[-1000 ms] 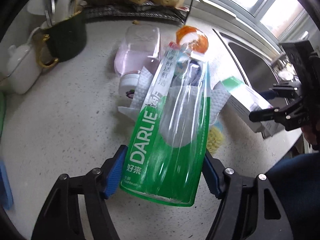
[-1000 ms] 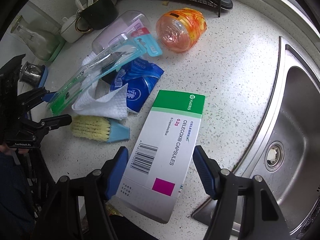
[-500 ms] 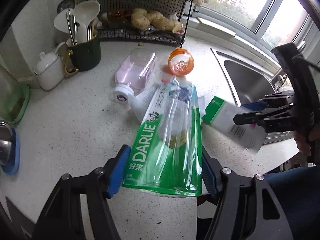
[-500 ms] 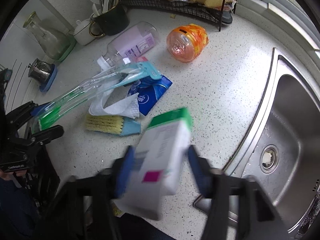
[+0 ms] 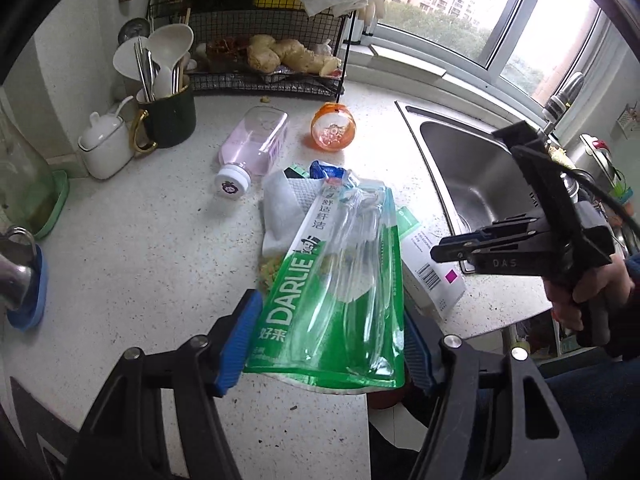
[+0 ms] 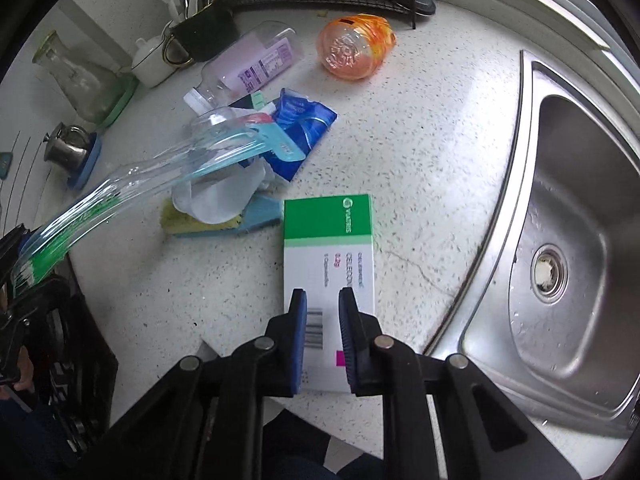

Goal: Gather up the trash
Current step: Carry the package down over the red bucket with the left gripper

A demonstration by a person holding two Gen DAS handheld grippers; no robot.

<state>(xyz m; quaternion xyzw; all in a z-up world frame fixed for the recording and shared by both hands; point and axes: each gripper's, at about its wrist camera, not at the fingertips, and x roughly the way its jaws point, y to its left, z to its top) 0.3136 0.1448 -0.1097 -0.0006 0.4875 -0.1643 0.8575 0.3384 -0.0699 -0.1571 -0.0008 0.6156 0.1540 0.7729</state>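
Left gripper was level, fingers spread wide and clamped on the toothbrush pack; right gripper was angled down, fingers nearly together, pinching the medicine box; bare right hand wrapped its black handle.

Bare surface runs open between the central litter and the sink along the right edge. The litter itself crowds together: blue wrapper, crumpled tissue, sponge. Behind it lie the pink bottle and orange bottle, with the wire rack closing the back edge. The left front corner lies bare.
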